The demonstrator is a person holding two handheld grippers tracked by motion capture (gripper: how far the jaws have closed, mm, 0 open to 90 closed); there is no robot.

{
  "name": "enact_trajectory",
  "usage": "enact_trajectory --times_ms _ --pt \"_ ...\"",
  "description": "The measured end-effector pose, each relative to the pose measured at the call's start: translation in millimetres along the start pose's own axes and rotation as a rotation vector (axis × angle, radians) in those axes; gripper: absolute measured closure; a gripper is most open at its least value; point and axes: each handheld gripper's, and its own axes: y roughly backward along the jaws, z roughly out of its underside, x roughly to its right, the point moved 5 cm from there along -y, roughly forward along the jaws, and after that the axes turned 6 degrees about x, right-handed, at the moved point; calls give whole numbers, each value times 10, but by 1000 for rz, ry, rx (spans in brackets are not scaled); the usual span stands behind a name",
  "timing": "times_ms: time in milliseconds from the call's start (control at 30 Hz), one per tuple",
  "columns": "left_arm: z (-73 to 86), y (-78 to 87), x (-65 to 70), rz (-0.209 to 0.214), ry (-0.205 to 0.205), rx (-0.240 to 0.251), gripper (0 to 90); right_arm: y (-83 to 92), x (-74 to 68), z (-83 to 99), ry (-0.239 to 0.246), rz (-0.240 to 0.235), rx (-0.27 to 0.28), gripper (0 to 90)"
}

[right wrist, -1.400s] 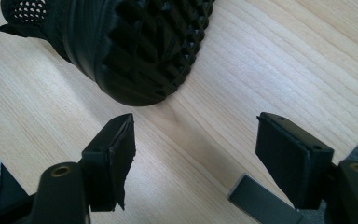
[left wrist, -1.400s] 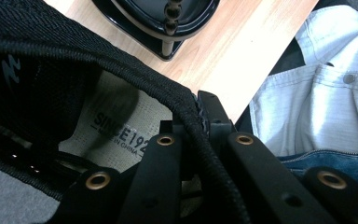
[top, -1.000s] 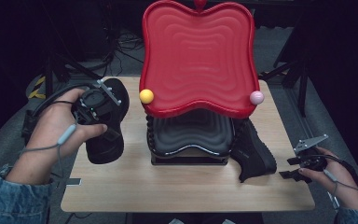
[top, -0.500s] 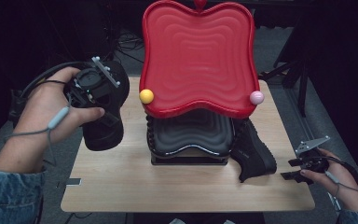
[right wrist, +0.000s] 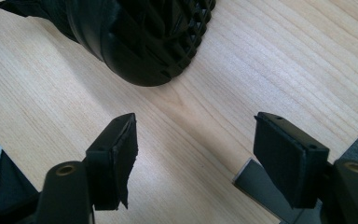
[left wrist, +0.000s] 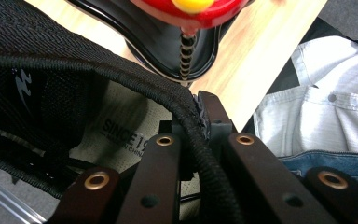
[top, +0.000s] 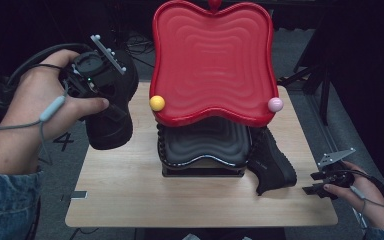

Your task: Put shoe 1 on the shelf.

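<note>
A black sneaker (top: 111,129) hangs in the air over the table's left edge, held by its collar. My left gripper (top: 105,97) is shut on that collar; in the left gripper view the padded rim (left wrist: 193,140) runs between the two closed jaws of the left gripper (left wrist: 200,116), and the insole (left wrist: 121,126) shows inside the sneaker. A second black sneaker (top: 272,165) lies on the table to the right of the stand. My right gripper (top: 324,183) rests at the table's right edge, open, with bare wood between its jaws (right wrist: 196,140) and the second sneaker's toe (right wrist: 140,42) just ahead.
A tiered stand sits mid-table: a red apple-shaped tray (top: 212,60) on top, a black tray (top: 202,145) beneath it. A yellow ball (top: 157,103) and a pink ball (top: 275,104) cap its front corners. Bare wooden tabletop (top: 180,200) lies in front.
My left hand has lifted the sneaker off the table and carried it up and toward the far left. The right gripper has stayed put.
</note>
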Motion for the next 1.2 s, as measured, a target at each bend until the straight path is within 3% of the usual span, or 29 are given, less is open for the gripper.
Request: enact_trajectory --times_ms 600,900,1000,1200 --pt "-264 353 144 -63 -69 27 868 -17 -20 3 7 -9 0 305" --pt "-416 442 210 -81 -93 37 867 -22 -31 -5 3 -11 5 303" --pt "-475 474 238 -97 -123 23 867 -20 -31 -4 -10 -15 15 299" --pt "-558 529 254 -111 -131 45 867 -33 -12 13 -11 -13 12 298"
